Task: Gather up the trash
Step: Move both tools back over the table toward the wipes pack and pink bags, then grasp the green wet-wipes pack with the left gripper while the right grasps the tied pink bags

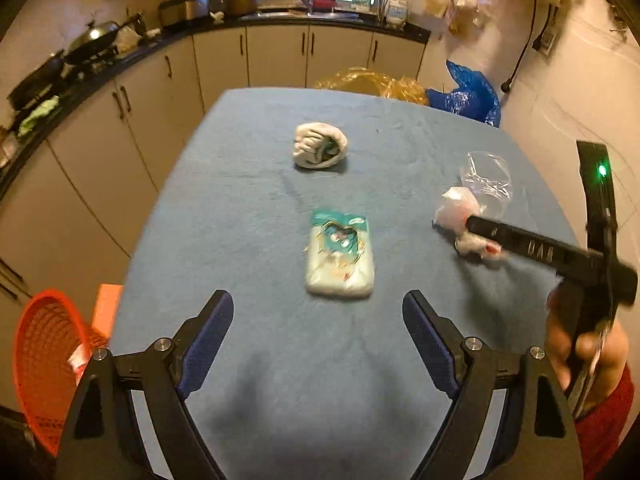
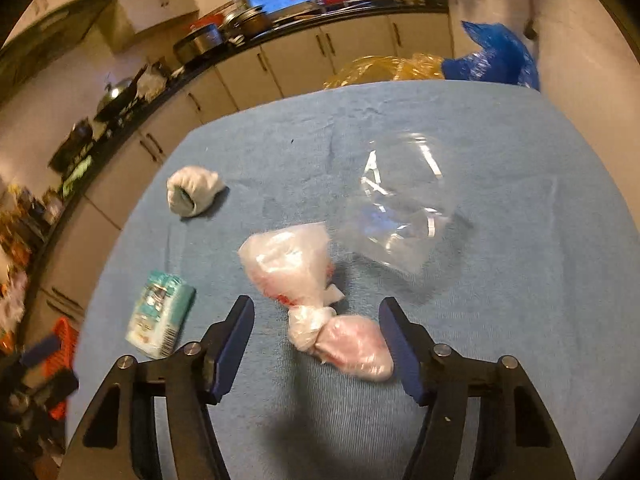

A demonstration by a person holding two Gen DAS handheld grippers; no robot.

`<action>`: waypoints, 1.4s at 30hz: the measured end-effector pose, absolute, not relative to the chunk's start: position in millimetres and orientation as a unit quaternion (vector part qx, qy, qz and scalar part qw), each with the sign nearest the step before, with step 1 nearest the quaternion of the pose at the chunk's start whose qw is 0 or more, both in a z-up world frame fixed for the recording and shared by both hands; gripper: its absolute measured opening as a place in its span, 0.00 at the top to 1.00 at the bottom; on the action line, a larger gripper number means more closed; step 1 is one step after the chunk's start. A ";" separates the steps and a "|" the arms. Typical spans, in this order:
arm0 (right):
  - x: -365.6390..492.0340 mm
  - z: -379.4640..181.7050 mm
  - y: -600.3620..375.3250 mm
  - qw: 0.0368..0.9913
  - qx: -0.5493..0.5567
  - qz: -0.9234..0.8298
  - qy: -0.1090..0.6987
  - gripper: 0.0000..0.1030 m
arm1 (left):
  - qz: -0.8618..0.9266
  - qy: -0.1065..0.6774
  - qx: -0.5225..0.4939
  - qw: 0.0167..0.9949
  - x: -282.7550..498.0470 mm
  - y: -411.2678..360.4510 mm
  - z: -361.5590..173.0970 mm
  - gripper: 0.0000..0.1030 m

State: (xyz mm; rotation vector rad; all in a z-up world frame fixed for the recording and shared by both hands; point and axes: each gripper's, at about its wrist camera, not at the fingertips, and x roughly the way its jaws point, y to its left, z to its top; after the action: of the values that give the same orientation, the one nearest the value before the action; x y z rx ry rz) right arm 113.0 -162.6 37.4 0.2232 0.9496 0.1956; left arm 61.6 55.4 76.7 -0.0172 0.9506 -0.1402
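The trash lies on a table with a blue cloth [image 1: 248, 208]. In the right wrist view, a knotted pink and white plastic bag [image 2: 308, 292] sits low in the middle of the frame. Its pink end reaches in between the fingers of the right gripper [image 2: 316, 340]. The jaws stand partly open, and the pink end looks just beside the right finger, but I cannot tell if it touches. Nothing is gripped yet.

Up and to the right of that bag is a crumpled clear plastic bag [image 2: 400, 204]. At the lower left is a teal and white tissue pack [image 2: 160, 316]. A rolled white wad [image 2: 192, 194] sits farther up on the left.

In the left wrist view, the tissue pack [image 1: 340, 256] is in the middle of the frame, just ahead of the left gripper [image 1: 318, 332]. Its jaws are wide open and hold nothing. An orange basket [image 1: 48, 360] shows at the lower left, off the table edge. It is likely where the trash goes.

What could go wrong? The knotted bag is soft and slippery, so a pinch on only the pink end may let it slide out. The clear bag is light and could get pushed away. The two grippers work close together and could bump.
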 end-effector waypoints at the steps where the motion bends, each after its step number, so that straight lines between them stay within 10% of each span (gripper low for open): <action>1: 113.6 33.9 -160.5 0.879 0.099 0.093 0.457 0.42 | -0.064 0.464 -0.006 0.884 69.5 51.9 71.9 0.17; 6: 114.8 20.6 -151.1 0.877 0.080 0.103 0.462 0.60 | -0.051 0.474 0.009 0.879 100.9 34.0 49.2 0.17; 23: 102.0 28.4 -149.0 0.886 0.083 0.109 0.444 0.62 | -0.008 0.459 0.038 0.888 130.7 23.9 10.6 0.17; 42: 103.4 26.0 -147.2 0.881 0.088 0.112 0.451 0.62 | -0.015 0.436 0.012 0.900 130.0 32.3 5.4 0.54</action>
State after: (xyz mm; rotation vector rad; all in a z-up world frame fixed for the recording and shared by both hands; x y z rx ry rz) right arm 103.4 -147.2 26.0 0.1838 0.9388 0.2334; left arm 130.0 32.3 5.4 0.0245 0.9019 -0.0305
